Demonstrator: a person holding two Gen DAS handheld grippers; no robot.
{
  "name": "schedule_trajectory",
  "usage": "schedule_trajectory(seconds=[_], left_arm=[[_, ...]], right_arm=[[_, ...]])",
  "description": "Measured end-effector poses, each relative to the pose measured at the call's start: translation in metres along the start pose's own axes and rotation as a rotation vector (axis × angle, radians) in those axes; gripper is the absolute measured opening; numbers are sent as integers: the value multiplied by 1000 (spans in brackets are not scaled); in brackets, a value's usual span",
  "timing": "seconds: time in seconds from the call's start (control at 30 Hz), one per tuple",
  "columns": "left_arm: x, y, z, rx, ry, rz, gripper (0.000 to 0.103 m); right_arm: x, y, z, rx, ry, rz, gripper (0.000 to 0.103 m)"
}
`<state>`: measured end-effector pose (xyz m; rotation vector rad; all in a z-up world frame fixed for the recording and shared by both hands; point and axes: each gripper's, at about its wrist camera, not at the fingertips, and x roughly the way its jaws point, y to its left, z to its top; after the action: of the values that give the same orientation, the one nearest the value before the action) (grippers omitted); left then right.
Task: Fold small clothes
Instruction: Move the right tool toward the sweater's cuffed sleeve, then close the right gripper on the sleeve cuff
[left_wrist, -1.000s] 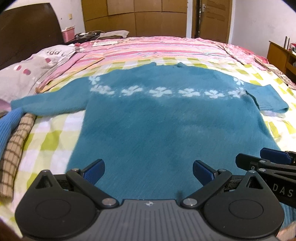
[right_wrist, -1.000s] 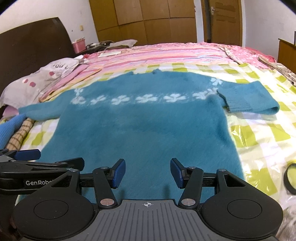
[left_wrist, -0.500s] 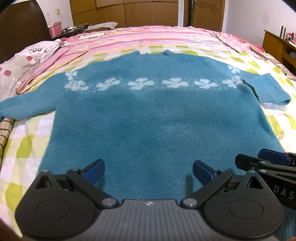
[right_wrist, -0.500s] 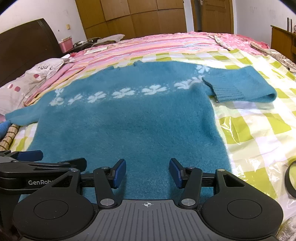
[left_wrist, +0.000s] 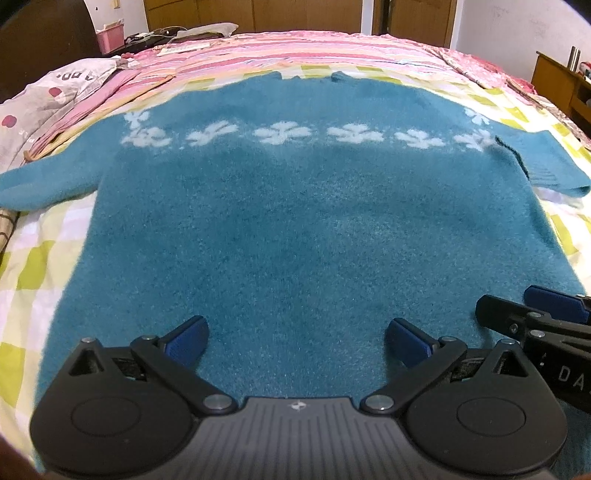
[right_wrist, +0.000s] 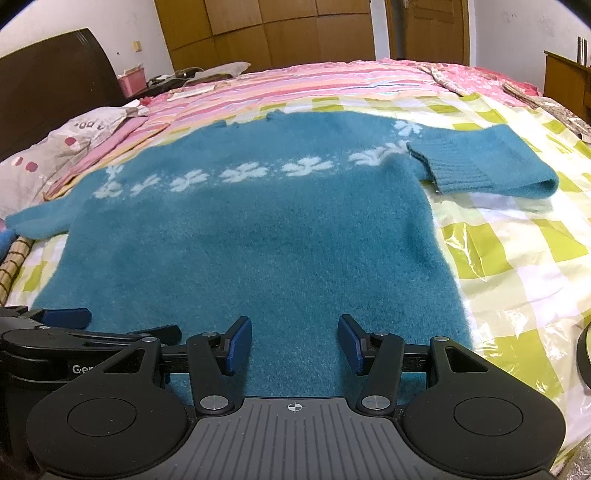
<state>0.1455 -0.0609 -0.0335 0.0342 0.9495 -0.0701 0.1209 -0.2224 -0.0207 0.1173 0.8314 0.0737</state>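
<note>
While it lies flat on the bed (left_wrist: 33, 258): sweater (left_wrist: 303, 221), collar far, hem near, sleeves spanning left-right.
Left sleeve: stretched out.
Right sleeve: folded inward.
Left gripper (left_wrist: 295, 341): spread wide, empty, over hem.
Right gripper (right_wrist: 294, 343): released, empty, over hem.

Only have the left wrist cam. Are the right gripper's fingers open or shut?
Observer: Open. The right gripper is at the hem of the fuzzy teal sweater, gripping nothing.
Operator: Anything right of the sweater?
Observer: A clear plastic sheet lies on the yellow-checked bedsheet there.
Operator: Anything else?
Observer: A dark ring-shaped object, cut off by the frame edge.
</note>
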Motion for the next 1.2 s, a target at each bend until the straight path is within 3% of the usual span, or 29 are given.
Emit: schedule_trajectory(seconds=[0.3, 0.43, 0.6, 0.97, 1.2], left_arm=[[-3, 2, -9, 2, -53, -11, 103], [-6, 3, 0, -11, -25, -34, 103], [-21, -7, 10, 12, -83, -72, 103], [-7, -46, 48, 47, -137, -177, 103], [8, -68, 61, 75, -152, -212, 103]], right_arm=[[-6, -5, 5, -12, -20, 21, 42], [-10, -8, 9, -33, -24, 24, 40], [-21, -31, 24, -36, -68, -7, 38], [5, -99, 50, -197, -126, -208, 37], [34, -113, 58, -414, -165, -293, 35]])
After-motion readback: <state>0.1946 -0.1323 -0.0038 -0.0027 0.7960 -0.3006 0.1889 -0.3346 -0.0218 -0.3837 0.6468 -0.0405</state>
